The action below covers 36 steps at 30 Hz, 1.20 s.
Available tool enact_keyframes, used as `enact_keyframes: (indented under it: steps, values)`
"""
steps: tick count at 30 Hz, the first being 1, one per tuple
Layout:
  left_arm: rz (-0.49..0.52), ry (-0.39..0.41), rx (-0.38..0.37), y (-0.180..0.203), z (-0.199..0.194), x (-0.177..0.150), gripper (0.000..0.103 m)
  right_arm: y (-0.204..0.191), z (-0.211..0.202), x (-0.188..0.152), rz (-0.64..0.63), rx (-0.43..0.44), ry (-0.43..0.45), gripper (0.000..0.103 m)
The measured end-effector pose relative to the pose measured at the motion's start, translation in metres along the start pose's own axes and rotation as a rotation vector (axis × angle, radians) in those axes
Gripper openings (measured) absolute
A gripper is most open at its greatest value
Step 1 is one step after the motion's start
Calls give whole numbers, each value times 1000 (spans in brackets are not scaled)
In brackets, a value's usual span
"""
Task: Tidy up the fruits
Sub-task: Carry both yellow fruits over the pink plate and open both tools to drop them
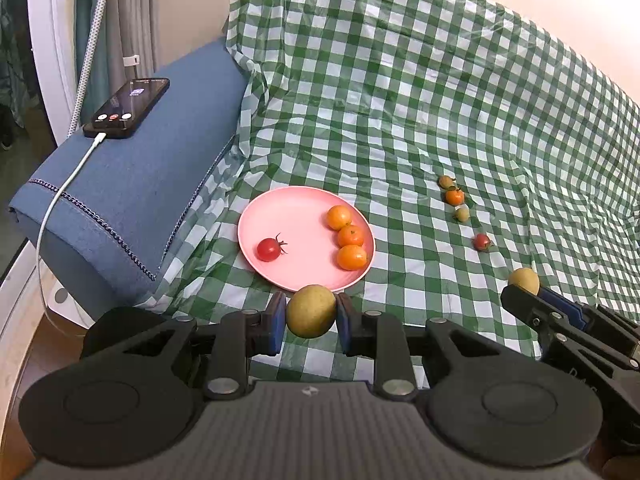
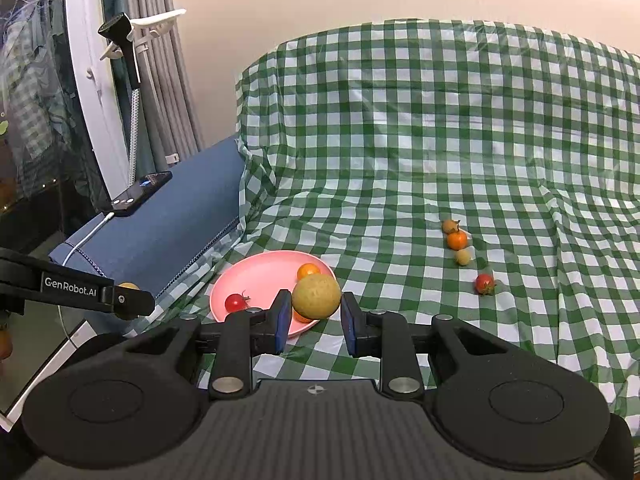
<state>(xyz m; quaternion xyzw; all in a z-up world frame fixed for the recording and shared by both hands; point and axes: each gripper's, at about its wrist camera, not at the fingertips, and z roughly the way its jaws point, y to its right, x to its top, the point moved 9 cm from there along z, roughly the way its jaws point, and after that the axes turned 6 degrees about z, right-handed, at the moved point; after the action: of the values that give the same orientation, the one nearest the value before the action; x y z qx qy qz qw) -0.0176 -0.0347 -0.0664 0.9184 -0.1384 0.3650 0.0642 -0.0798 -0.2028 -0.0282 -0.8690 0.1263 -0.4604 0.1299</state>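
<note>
While left gripper (image 1: 311,322) fingers clamp round pear (image 1: 311,311), right gripper (image 2: 315,322) fingers clamp second pear (image 2: 316,296).

In the right wrist view the yellow-green fruit (image 2: 316,296) covers most of the oranges on the pink plate (image 2: 256,276); only one orange (image 2: 308,270) shows clearly, plus a sliver below. The left gripper (image 2: 132,300) hides nearly all of its own fruit (image 2: 128,286). In the left wrist view the right gripper (image 1: 532,300) is cut by the frame's edge. The phone's (image 1: 128,106) screen text is too small to read.
</note>
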Motion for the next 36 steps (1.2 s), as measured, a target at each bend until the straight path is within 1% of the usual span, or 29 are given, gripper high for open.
enact_keyframes:
  steps: [6, 15, 18, 23, 28, 36]
  values:
    - [-25, -1, 3, -9, 2, -2, 29, -3, 0, -1, -9, 5, -9, 28]
    - [-59, -50, 15, -32, 32, 1, 29, -2, 24, -4, -31, -10, -61, 28]
    - [-61, -58, 24, -38, 44, 8, 29, -5, 39, -4, -39, -8, -86, 28]
    - [-64, -78, 24, -43, 68, 21, 29, -14, 66, -1, -57, 20, -108, 28]
    - [-69, -131, 13, -46, 101, 29, 29, -21, 99, 0, -81, 32, -139, 28]
    - [-36, -183, 35, -48, 155, 44, 29, -27, 157, -12, -92, 52, -217, 28]
